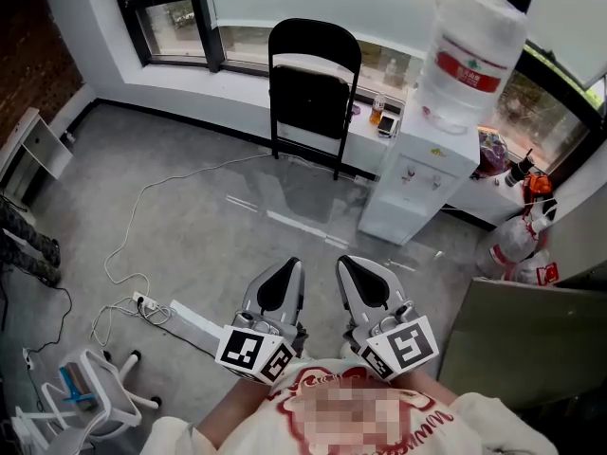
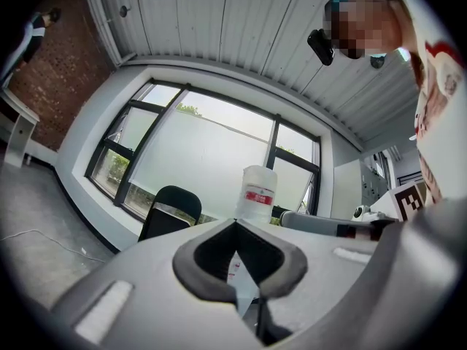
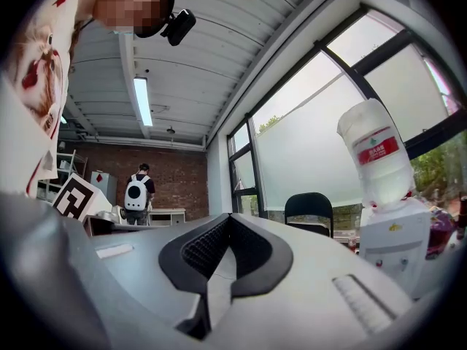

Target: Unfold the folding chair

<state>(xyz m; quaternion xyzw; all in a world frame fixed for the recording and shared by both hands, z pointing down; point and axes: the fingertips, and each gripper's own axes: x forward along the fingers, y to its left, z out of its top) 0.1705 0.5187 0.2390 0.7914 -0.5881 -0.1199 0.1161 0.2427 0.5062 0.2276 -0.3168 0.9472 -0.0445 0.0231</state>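
Folding chair point(image 1: 313, 93) folded, not yet gripped.
We find it upright agst the window ledge, just left of the water dispenser point(image 1: 417, 173). Left hand-held gripper point(image 1: 285, 275) & right hand-held gripper point(image 1: 355, 273) sit side by side, well apart from it, jaws together, nothing btwn them.

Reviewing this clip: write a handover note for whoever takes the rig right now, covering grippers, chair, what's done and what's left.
Left hand-held gripper: shut, empty, held low in front of the person.
Right hand-held gripper: shut, empty, beside the left one.
Folding chair: folded flat, standing against the window ledge, left of the water dispenser, across the floor from both grippers.
Done: nothing; the chair is untouched.
Left: walk up, take hold of the chair, open the seat out.
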